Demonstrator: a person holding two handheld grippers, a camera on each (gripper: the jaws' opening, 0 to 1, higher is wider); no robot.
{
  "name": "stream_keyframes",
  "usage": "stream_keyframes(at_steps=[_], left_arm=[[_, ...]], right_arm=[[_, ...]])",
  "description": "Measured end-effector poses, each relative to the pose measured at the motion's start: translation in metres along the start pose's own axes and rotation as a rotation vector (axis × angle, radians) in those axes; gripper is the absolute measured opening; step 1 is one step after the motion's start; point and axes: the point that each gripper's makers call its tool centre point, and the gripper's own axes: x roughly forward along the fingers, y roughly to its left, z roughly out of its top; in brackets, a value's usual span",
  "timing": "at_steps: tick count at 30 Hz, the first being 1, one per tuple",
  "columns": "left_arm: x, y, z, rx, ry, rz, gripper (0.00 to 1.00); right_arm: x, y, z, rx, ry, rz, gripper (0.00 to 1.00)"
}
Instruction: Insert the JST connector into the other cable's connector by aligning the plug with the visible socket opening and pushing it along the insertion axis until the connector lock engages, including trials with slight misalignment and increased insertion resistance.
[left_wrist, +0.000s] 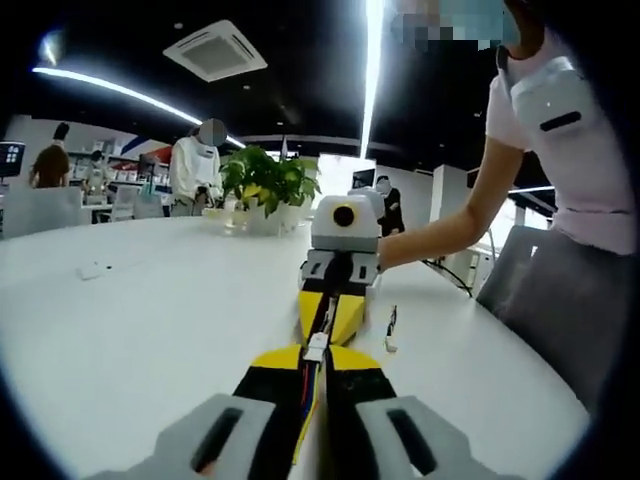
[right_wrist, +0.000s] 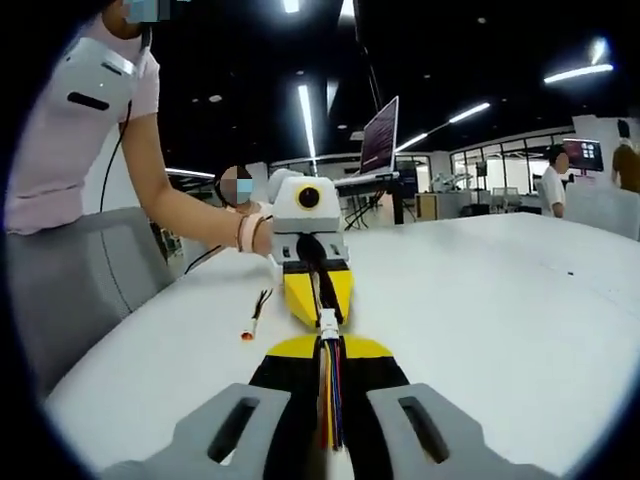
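Note:
In the left gripper view my left gripper (left_wrist: 317, 366) is shut on a cable of coloured wires ending in a small white JST connector (left_wrist: 316, 347). My right gripper (left_wrist: 326, 335) faces it head-on, its yellow jaws closed around a dark cable. In the right gripper view my right gripper (right_wrist: 330, 350) is shut on a bundle of coloured wires (right_wrist: 330, 395) with a white connector (right_wrist: 328, 322) at its tip. That connector meets the left gripper (right_wrist: 320, 316) opposite. The two connectors touch tip to tip between the grippers; I cannot tell whether they are locked together.
Both grippers hover low over a wide white table (left_wrist: 150, 330). A spare short cable (right_wrist: 254, 316) lies on it beside the grippers. The person's arm (left_wrist: 450, 225) reaches in. Potted plants (left_wrist: 265, 185) stand at the far edge, and a grey chair (right_wrist: 90, 280) stands beside the table.

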Motion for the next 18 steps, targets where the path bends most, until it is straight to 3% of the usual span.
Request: stream_keyframes(at_steps=[7,18], left_arm=[[0.0018,0.0039,-0.0057,0.015,0.027,0.021,0.02],[-0.0005,0.0019,-0.0014,0.013,0.009,0.020,0.02]], right_arm=[[0.0024,-0.0039,-0.0072,0.005,0.038,-0.017,0.03],[0.0024,-0.0055,-0.0043,0.006,0.022,-0.017,0.03]])
